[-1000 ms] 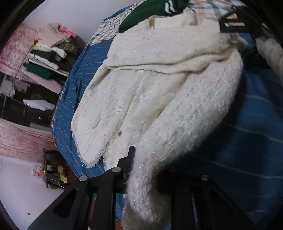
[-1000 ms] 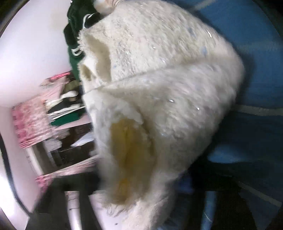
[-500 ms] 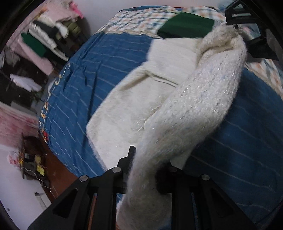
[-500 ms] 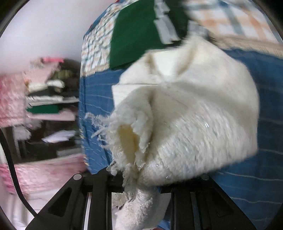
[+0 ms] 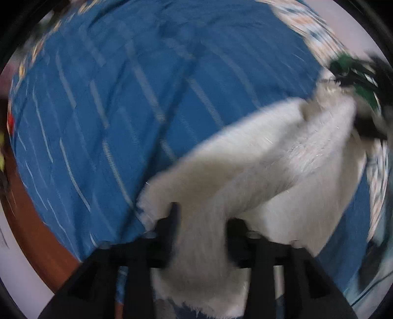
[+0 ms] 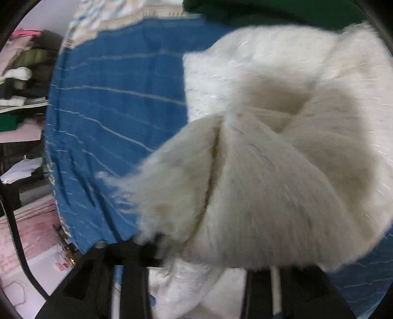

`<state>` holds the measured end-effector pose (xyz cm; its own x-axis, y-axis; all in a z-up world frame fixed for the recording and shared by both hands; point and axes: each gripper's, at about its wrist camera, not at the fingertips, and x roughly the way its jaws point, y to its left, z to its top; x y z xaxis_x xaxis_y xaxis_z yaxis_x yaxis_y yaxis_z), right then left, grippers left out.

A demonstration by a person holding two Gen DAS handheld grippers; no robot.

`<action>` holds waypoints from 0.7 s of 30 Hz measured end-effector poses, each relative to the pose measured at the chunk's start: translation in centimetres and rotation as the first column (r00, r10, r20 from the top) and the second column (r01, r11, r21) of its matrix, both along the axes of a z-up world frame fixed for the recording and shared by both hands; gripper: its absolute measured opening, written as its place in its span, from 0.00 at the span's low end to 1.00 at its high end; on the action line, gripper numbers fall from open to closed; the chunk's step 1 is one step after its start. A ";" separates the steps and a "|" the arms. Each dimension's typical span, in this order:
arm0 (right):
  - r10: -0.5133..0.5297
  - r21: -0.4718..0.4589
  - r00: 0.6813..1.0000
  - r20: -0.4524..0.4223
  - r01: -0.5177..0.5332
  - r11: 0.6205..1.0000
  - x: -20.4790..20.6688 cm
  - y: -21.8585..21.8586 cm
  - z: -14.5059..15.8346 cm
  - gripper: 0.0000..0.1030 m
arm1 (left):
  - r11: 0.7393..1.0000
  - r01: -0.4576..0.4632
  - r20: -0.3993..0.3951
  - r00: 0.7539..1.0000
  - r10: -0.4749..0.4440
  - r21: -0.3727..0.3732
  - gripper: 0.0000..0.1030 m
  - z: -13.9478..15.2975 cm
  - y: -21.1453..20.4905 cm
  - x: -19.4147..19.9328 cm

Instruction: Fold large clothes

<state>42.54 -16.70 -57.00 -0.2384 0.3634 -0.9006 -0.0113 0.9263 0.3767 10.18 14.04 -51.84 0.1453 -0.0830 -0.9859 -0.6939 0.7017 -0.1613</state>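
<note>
Over the blue bedspread (image 5: 103,103) your left gripper (image 5: 200,220) and right gripper (image 6: 196,245) each clamp the white sweater (image 6: 282,159); it has lifted off the bed, seemingly mid-swing; blur hides the fold line.

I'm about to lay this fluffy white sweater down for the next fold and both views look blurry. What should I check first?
1. Left gripper clamped on the white sweater: ok.
2. Right gripper clamped on it: ok, though fabric hides its fingertips.
3. Blue striped bedspread bare where the sweater lands: ok.
4. Green garment apart from the sweater: cannot tell, they look close.
5. Sweater flat, not bunched: not ok, twisted.
6. Images sharp: not ok, motion blur.
</note>
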 end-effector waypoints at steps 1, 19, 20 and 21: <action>0.000 0.020 1.000 -0.004 0.000 1.000 0.3 0.5 -0.3 0.66 | 0.999 -0.036 0.004 0.999 0.036 -0.005 0.57 -0.1 1.0 -0.4; -0.157 0.288 0.984 0.087 0.126 0.949 1.2 -24.2 -3.2 0.81 | 0.974 -0.067 -0.102 0.991 0.091 0.216 0.71 -3.2 -2.2 -2.8; -0.164 0.339 0.984 0.064 0.133 0.931 2.1 -23.9 -4.9 0.81 | 0.973 -0.062 -0.106 0.991 0.087 0.224 0.74 -3.4 -2.2 -2.5; -0.166 0.377 0.985 0.043 0.138 0.916 2.7 -23.1 -6.2 0.80 | 0.971 -0.057 -0.107 0.991 0.083 0.233 0.76 -3.6 -2.1 -2.3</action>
<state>45.25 -39.83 -63.18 -0.0928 0.7015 -0.7066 0.0786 0.7126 0.6971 7.85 11.97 -55.40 0.0275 0.1530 -0.9878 -0.7471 0.6598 0.0814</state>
